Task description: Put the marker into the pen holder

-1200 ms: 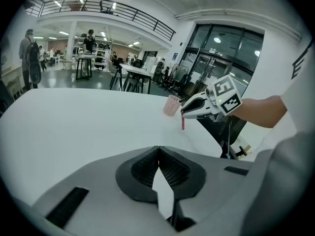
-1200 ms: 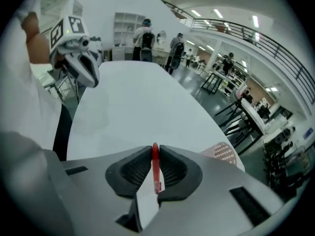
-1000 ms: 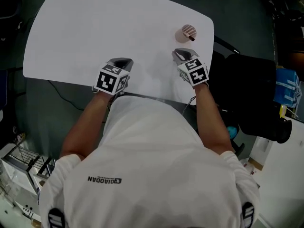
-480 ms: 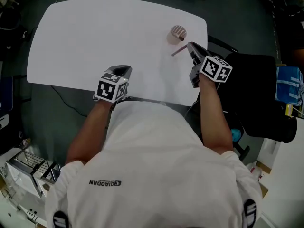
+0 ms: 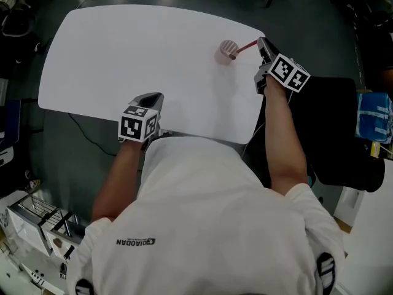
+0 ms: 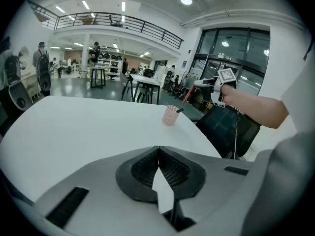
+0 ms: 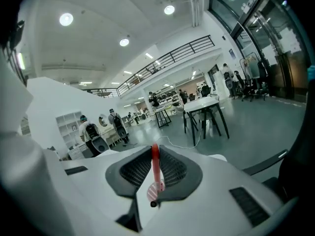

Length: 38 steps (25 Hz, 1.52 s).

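Right gripper [image 5: 262, 43] has raised the marker [image 5: 246, 46] — tip now at pen holder [image 5: 226, 51].

Big white table [image 5: 135, 48] with rounded corners, sitting on a dark floor [image 5: 43, 146]. Black chair [image 5: 328, 118] tucked just beside the table's right edge, something blue [image 5: 373, 115] further right. Thin cable [image 5: 83, 128] trailing on the floor off the near left edge, wire rack [image 5: 34, 217] down in the bottom left corner. In the left gripper view: big open hall, balcony railing [image 6: 123, 21] up top, ceiling lights [image 6: 186, 0], tall windows [image 6: 236, 53], more tables [image 6: 142, 82] way back. In the right gripper view: black-legged table [image 7: 204, 104], people with backpacks [image 7: 91, 132], white shelves [image 7: 66, 124].
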Motion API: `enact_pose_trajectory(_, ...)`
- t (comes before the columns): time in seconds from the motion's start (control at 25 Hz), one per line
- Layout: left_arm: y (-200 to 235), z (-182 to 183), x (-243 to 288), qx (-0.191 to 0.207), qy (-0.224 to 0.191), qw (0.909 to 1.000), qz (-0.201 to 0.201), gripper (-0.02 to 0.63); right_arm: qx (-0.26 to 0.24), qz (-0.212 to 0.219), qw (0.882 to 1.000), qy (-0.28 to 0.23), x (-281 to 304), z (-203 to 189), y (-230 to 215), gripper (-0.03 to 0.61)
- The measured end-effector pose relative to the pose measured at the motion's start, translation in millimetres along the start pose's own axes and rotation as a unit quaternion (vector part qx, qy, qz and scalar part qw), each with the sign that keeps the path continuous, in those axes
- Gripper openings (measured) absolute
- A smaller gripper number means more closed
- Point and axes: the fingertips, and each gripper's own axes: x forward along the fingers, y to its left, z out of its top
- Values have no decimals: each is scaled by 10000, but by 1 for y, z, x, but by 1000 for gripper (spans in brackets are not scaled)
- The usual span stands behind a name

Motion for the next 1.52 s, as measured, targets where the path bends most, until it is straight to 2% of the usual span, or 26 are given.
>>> enact_pose_trajectory(0.44,12,-12,-15,-317,-108,9991,267,28,224,-495,9975,444,33,-43,-42,66)
enact_pose_trajectory(0.6,14,-14,-16,-307,-85,9992,240,28,846,-460,9930,681,39,-71,-42,67)
enact_pose_trajectory(0.76,11,-10,-12,-216,-58,9997,133,28,1391,-375,9820,1220,43,-105,-39,89)
enact_pose_trajectory(0.8,11,-8,-11,-181,-58,9998,97,28,1364,-387,9813,1304,42,-109,-38,109)
enact_pose_trajectory(1.0,15,6,-3,11,-40,9999,-139,28,639,-552,9861,1431,23,-114,-27,112)
enact_pose_trajectory(1.12,15,12,1,182,17,9993,-320,28,437,-308,9901,1299,8,-113,-2,70)
enact_pose_trajectory(1.24,16,24,5,391,50,9976,-568,28,254,65,9954,924,-11,-109,37,21)
enact_pose_trajectory(1.36,10,40,8,672,59,9939,-873,28,-32,250,9981,564,-37,-111,73,20)
enact_pose_trajectory(1.52,-5,51,9,1025,103,9856,-1345,28,-313,299,9975,555,-69,-136,109,20)
